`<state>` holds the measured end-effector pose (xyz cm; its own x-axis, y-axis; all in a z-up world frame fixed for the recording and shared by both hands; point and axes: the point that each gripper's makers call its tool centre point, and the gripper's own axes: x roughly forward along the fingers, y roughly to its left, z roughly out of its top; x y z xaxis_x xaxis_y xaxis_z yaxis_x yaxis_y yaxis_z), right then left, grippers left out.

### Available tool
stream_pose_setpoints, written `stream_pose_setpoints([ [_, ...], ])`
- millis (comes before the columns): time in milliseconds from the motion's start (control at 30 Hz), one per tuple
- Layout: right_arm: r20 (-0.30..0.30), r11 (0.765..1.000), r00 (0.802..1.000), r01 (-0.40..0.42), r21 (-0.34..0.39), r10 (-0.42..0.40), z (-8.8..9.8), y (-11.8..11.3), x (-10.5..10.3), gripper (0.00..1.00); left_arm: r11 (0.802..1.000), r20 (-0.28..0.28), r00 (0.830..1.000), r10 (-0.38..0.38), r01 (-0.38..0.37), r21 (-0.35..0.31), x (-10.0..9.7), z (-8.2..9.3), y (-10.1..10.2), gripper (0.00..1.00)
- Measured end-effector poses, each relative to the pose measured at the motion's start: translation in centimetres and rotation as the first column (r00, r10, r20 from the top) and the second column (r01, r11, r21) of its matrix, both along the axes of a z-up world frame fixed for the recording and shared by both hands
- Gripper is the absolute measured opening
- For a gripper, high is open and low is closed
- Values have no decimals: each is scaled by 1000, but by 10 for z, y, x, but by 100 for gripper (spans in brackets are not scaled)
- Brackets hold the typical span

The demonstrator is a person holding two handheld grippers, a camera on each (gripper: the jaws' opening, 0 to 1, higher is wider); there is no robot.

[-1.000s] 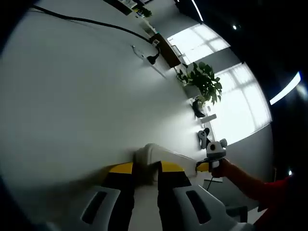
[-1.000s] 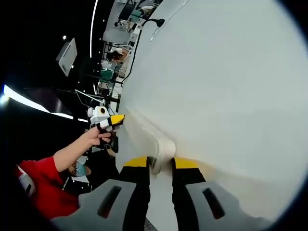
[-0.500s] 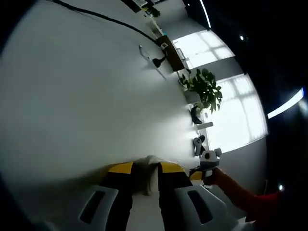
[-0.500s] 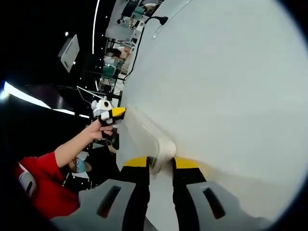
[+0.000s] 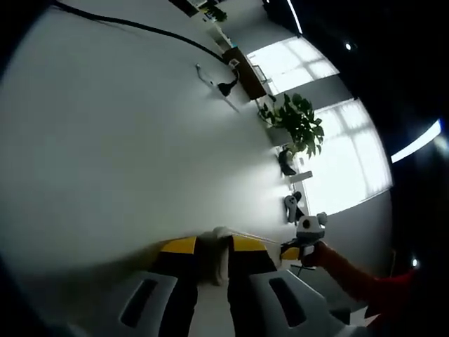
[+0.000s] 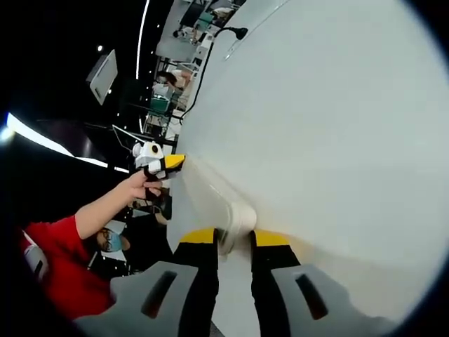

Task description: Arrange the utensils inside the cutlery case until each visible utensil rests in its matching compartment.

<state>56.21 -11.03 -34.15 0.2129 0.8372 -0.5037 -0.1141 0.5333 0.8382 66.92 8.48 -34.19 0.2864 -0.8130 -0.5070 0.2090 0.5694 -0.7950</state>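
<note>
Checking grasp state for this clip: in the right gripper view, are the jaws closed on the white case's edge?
Yes, the right gripper has its yellow-tipped jaws pinched on the rounded edge of the white plastic case.

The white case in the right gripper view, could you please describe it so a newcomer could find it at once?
Start at the wide white table and follow its edge. The white case lies there, one rounded end between the right gripper jaws, the other reaching to the left gripper. Unlike the thin black cable at the table's other end, it is long, pale and raised.
</note>
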Motion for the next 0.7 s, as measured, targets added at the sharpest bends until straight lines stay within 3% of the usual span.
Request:
stream_pose_setpoints([
  [233,-7,998,998,57,11,-57,0,-1,1,14,998,-2,998,62,-62,-33,-4,1,1,15],
  [267,14,996,996,84,16,-84,0,-4,6,14,998,9,999,53,-53,-28,-6,2,1,15],
  [300,25,991,991,130,16,-131,1,-7,13,14,999,58,998,32,-30,-21,-7,2,2,15],
  [333,51,986,985,165,9,-166,1,-11,19,14,999,16,999,46,-46,-23,-13,3,4,15],
  [367,75,984,981,179,0,-179,2,-13,22,13,999,18,999,39,-38,-22,-18,4,5,13],
  [400,66,988,986,153,-7,-153,4,-10,18,13,999,76,996,38,-37,-6,-20,5,7,13],
  [433,83,989,986,149,-19,-147,3,-9,20,13,998,47,997,60,-60,-8,-23,5,8,13],
  [500,92,987,984,156,-28,-153,4,-8,22,12,996,69,994,90,-90,-9,-23,5,9,13],
  [700,111,983,978,181,-27,-177,4,-4,27,12,992,48,990,129,-130,6,-32,5,15,13],
])
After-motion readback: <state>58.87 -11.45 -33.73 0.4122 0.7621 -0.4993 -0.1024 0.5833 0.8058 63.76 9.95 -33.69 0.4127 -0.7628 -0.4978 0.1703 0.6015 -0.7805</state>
